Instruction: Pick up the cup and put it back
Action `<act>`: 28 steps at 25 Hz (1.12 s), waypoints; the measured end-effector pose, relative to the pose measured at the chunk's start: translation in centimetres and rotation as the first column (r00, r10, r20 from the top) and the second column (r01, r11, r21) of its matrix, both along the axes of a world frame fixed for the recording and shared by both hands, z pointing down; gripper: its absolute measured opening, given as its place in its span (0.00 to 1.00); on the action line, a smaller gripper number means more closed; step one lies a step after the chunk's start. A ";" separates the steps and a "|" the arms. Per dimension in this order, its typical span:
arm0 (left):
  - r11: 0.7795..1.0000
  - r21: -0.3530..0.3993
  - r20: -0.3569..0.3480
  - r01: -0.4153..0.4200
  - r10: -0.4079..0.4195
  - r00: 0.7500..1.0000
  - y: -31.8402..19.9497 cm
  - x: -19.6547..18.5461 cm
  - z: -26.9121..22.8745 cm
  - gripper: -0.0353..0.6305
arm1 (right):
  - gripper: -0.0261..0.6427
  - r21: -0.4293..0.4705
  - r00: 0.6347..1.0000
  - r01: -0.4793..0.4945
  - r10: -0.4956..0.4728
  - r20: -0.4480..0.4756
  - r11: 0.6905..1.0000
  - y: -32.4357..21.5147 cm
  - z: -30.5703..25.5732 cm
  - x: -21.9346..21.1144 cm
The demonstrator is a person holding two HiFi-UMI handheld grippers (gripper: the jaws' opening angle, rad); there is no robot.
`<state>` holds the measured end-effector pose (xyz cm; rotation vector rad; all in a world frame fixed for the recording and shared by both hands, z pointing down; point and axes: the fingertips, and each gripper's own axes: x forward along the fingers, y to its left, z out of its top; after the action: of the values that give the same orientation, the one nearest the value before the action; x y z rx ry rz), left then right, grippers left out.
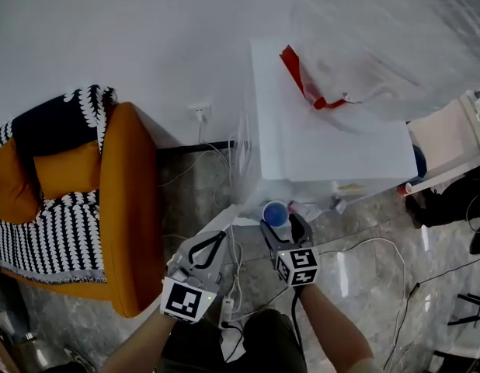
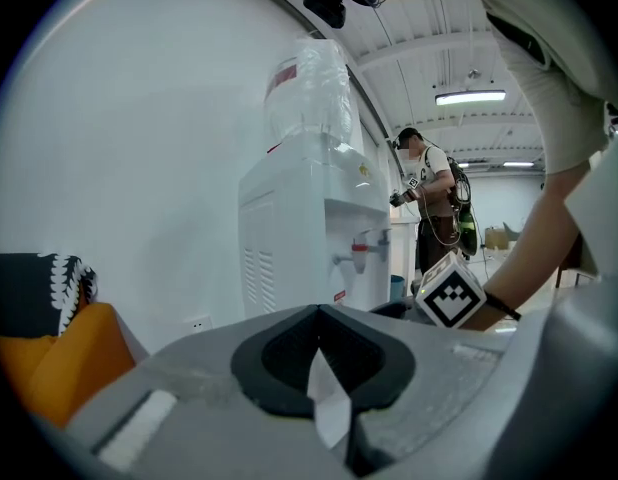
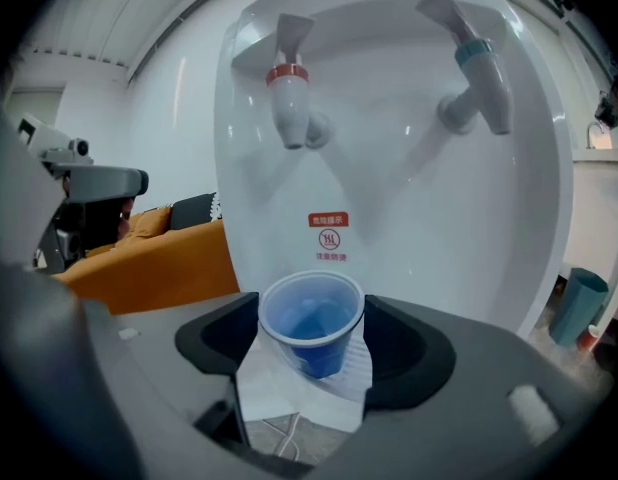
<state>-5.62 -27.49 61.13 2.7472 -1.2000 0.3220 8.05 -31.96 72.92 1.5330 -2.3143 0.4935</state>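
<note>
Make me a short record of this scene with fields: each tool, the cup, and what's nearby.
right tool: shut on the blue cup, pads meeting its rim
left tool: shut, nothing in it
blue cup: upright, low in front of the water dispenser, below the red tap and blue tap
cup resting or lifted: cannot tell
nearby: orange armchair, left of the dispenser

grey marble floor [image 1: 356, 228]: white water dispenser [image 1: 318, 150] at wall edge; orange sofa [image 1: 131, 208] alongside; loose cables [image 1: 372, 240] in front.
</note>
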 end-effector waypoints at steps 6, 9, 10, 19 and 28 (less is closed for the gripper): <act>1.000 -0.012 0.058 0.018 -0.017 0.998 -0.1 -0.4 -0.4 0.06 | 0.59 -0.011 0.999 0.026 -0.026 -0.029 1.000 0.6 -1.4 -0.1; 1.000 -0.002 0.093 0.007 -0.007 0.996 -0.4 -0.9 -1.4 0.06 | 0.59 -0.021 0.999 0.023 -0.024 -0.022 1.000 0.8 -3.2 0.0; 1.000 -0.010 0.089 0.011 -0.010 0.996 -0.4 -1.0 -1.9 0.06 | 0.59 -0.027 1.000 0.023 -0.024 -0.019 0.999 1.0 -4.0 0.0; 0.999 -0.023 0.086 0.026 -0.024 0.996 0.4 -1.1 -9.4 0.06 | 0.52 -0.046 0.997 0.054 -0.056 -0.047 0.997 3.7 -12.3 -0.2; 0.998 -0.044 0.079 0.039 -0.035 0.996 2.6 -0.6 -18.7 0.06 | 0.38 -0.011 0.996 0.084 -0.084 -0.017 0.996 7.5 -25.2 0.8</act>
<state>-6.26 -24.92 42.40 2.6937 -1.2446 0.4512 8.84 -24.47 47.74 1.4233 -2.3477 0.4673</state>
